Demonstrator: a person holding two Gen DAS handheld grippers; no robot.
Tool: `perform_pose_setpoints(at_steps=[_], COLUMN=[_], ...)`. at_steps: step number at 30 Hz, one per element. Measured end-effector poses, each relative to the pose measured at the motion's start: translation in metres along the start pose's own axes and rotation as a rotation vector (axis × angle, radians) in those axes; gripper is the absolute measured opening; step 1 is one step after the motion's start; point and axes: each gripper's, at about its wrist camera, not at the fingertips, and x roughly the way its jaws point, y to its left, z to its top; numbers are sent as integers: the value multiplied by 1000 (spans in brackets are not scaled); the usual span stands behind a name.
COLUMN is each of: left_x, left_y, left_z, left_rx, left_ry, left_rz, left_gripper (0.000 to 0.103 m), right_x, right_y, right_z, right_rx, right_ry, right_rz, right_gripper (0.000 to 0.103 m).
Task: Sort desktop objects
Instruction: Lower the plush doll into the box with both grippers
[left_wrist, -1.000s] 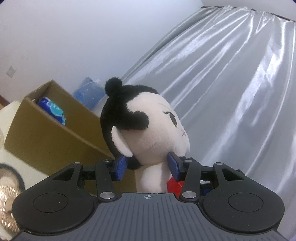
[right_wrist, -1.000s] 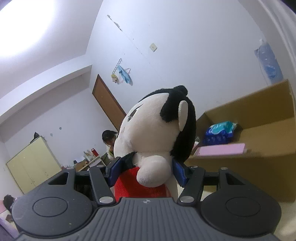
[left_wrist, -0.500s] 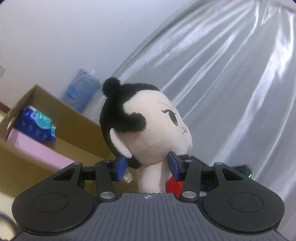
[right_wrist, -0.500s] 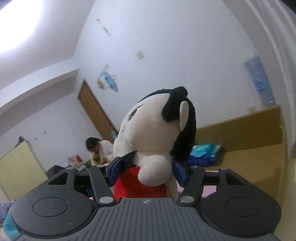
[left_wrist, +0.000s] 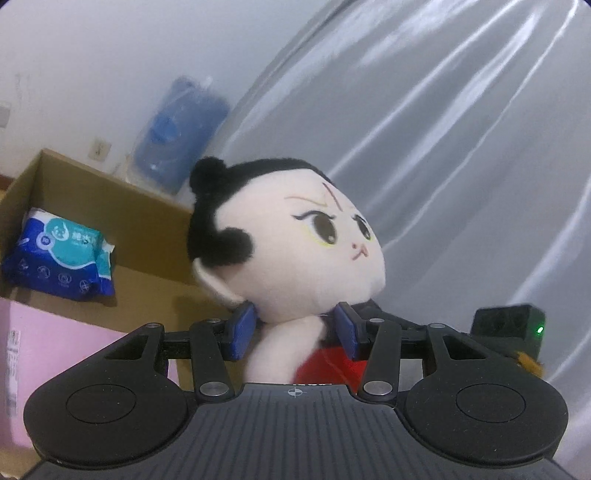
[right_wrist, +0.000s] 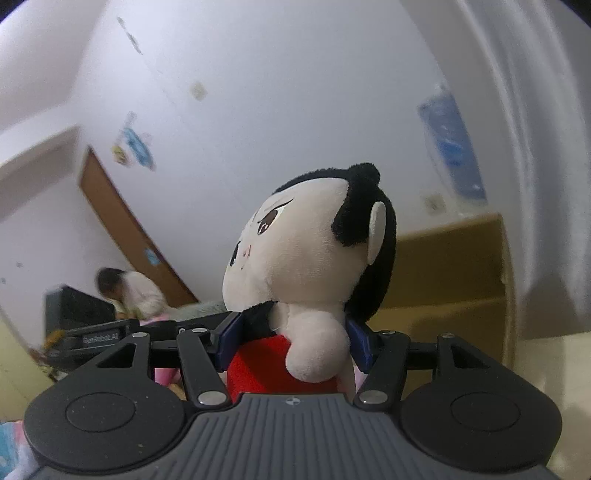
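- I have the plush doll (left_wrist: 291, 240) clamped from both sides: my left gripper (left_wrist: 293, 330) squeezes it around the neck and shoulder, blue pads pressed into the soft fabric.
- My right gripper (right_wrist: 291, 341) grips the same doll at the upper body, its pads sunk in beside the red shirt and one pale arm; both sets of jaws stand about half open because the stuffed body fills them.
- The doll hangs in the air between my two grippers, upright, head above the jaws, touching no surface that I can see.
- Just behind it stands the open cardboard box (left_wrist: 122, 210), my likely drop spot.
- Already inside the box: a blue pack of wipes (left_wrist: 61, 258) leaning on the back wall, and a pink flat box (left_wrist: 44, 354) below it, so I judge part of the sorting done.
- What is left for this item: bring the doll over the box rim, lower it in beside the wipes, and let go with both grippers.
- Whether more things wait on the surface I cannot tell; the doll and my own grippers block most of the lower view, and the right wrist picture is blurred.
- A silver curtain (left_wrist: 461, 147) hangs to the right, well apart from the box.
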Motion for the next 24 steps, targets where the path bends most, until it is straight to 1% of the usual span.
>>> perform_pose_setpoints(at_steps=[2,4,6,8,9,11,13,14,15,16,17,18,19,20,21,22,24], left_x=[11,21,32,47,59,80,95,100,104,104,104,103,102,101,101,102,103], left_y=[7,20,29,31,32,35,38,43,48,53,54,52,51,51,52,57,65], left_z=[7,10,14,15,17,15,10,9,8,9,9,10,11,11,11,12,10], left_rx=[-14,-80,-104,-68,-57,-27,0,-17,-61,-94,-94,-66,-39,-25,-26,-43,-88], left_ry=[42,83,126,176,203,294,349,371,394,393,393,395,393,390,392,396,411], left_rz=[17,7,20,66,92,136,182,168,162,160,167,183,206,238,251,246,204], left_gripper=[47,47,46,45,43,41,43,42,42,42,45,49,49,50,50,50,51], right_x=[10,16,26,35,43,58,69,72,72,71,67,61,53,43,33,25,13], right_y=[-4,-9,-10,-10,-7,-4,-5,-4,0,3,8,10,11,12,13,15,14], right_z=[3,5,7,6,6,4,-1,-6,-11,-15,-15,-14,-12,-9,-6,-2,5], right_rx=[17,32,11,-44,-84,-134,-178,-206,-263,-292,-295,-284,-268,-255,-250,-248,-250], right_ry=[26,49,91,143,180,262,335,362,381,400,415,425,425,411,388,366,326], right_rz=[-31,-56,-108,-191,-249,-337,-379,-405,-411,-412,-404,-379,-349,-333,-323,-320,-351], right_gripper=[64,63,63,64,64,65,68,68,69,70,71,72,76,77,77,77,77])
